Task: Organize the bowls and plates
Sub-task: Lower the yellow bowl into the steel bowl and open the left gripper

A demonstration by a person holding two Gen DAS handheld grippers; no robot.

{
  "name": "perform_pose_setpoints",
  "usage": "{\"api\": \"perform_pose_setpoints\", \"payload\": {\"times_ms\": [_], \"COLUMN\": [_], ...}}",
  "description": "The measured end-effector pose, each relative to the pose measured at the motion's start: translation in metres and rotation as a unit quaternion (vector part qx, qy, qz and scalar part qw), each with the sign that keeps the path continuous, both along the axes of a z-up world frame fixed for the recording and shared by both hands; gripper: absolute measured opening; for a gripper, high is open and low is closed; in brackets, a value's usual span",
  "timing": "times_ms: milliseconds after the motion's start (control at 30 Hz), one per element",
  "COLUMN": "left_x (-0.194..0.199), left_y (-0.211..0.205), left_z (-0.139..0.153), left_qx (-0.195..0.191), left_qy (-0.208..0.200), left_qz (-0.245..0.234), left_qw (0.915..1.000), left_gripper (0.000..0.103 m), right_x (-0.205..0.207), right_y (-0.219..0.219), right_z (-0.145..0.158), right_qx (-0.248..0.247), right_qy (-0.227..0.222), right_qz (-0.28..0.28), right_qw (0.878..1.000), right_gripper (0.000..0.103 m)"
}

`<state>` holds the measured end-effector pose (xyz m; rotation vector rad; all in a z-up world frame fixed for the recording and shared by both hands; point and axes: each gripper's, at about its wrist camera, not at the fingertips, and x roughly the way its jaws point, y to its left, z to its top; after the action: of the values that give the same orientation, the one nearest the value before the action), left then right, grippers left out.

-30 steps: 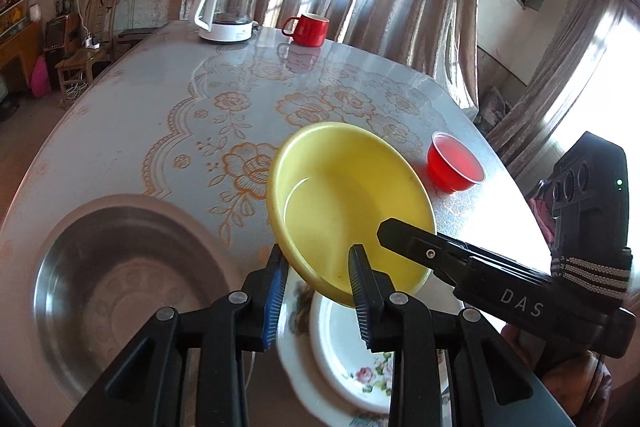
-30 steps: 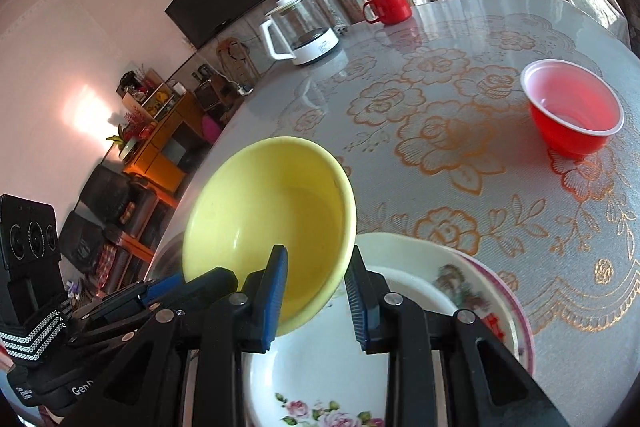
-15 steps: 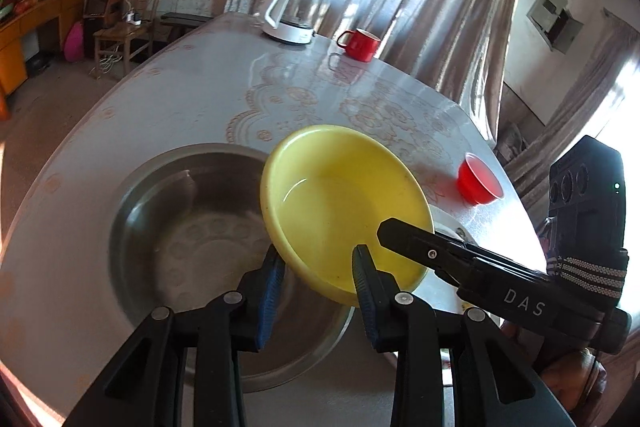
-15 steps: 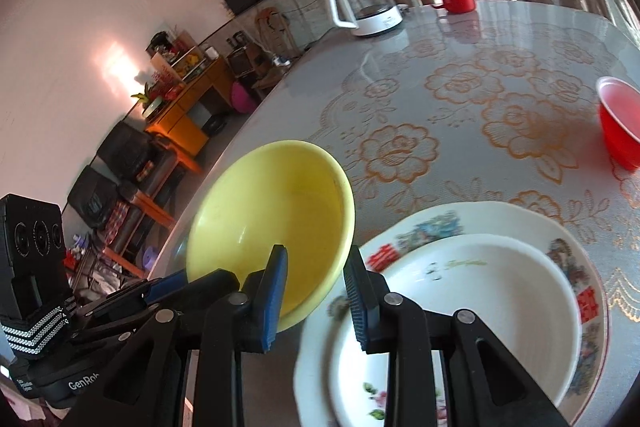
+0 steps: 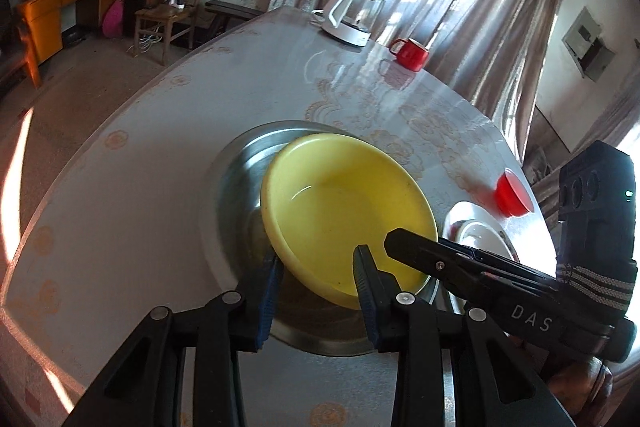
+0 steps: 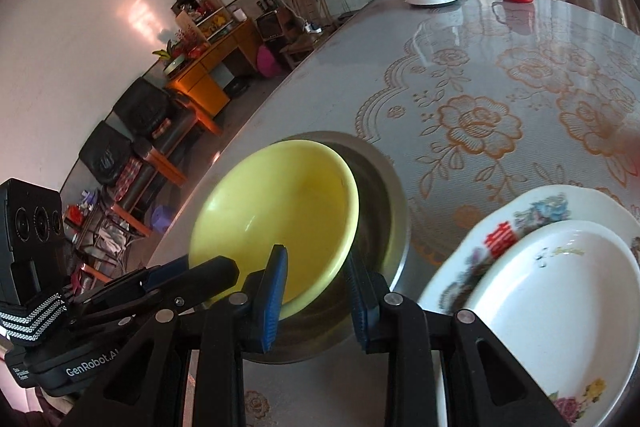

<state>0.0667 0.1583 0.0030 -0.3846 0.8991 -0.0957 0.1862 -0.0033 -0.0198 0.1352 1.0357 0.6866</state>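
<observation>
A yellow bowl [image 5: 344,211] hangs tilted over a large steel bowl [image 5: 232,187] on the table. My left gripper [image 5: 318,267] is shut on the yellow bowl's near rim. My right gripper [image 6: 316,277] is shut on the rim of the same bowl [image 6: 276,215], next to the left one. The steel bowl also shows in the right wrist view [image 6: 388,187]. A white bowl [image 6: 560,291] sits in a flowered plate [image 6: 532,211] to the right. A small red bowl [image 5: 512,195] stands beyond them.
A glass kettle on a white base [image 5: 354,17] and a red mug [image 5: 410,55] stand at the far side of the round table [image 5: 140,167]. Curtains hang behind them. Chairs and a sideboard stand on the floor to the left.
Both grippers have carried the yellow bowl leftward, off the white bowl and flowered plate, to a spot over the steel bowl. It sits lower over that bowl than half a second ago.
</observation>
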Motion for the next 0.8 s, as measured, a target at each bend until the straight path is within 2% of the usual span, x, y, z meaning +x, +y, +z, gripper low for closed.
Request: {"api": "perform_pose_setpoints", "payload": {"times_ms": [300, 467, 800], "left_x": [0.003, 0.004, 0.003], "left_y": [0.002, -0.003, -0.004], "left_z": [-0.004, -0.004, -0.004], "left_qx": [0.016, 0.031, 0.033], "left_qy": [-0.003, -0.009, -0.012], "left_qz": [0.004, -0.004, -0.005], "left_qw": [0.9999, 0.9995, 0.9994], "left_gripper": [0.036, 0.036, 0.039], "right_x": [0.001, -0.001, -0.006], "right_y": [0.017, 0.014, 0.016], "right_z": [-0.009, -0.007, -0.003], "right_qx": [-0.018, -0.028, -0.051], "right_qy": [0.007, -0.005, -0.031], "right_qz": [0.007, 0.004, -0.003], "right_qw": [1.0, 1.0, 0.998], "right_gripper": [0.03, 0.03, 0.03]}}
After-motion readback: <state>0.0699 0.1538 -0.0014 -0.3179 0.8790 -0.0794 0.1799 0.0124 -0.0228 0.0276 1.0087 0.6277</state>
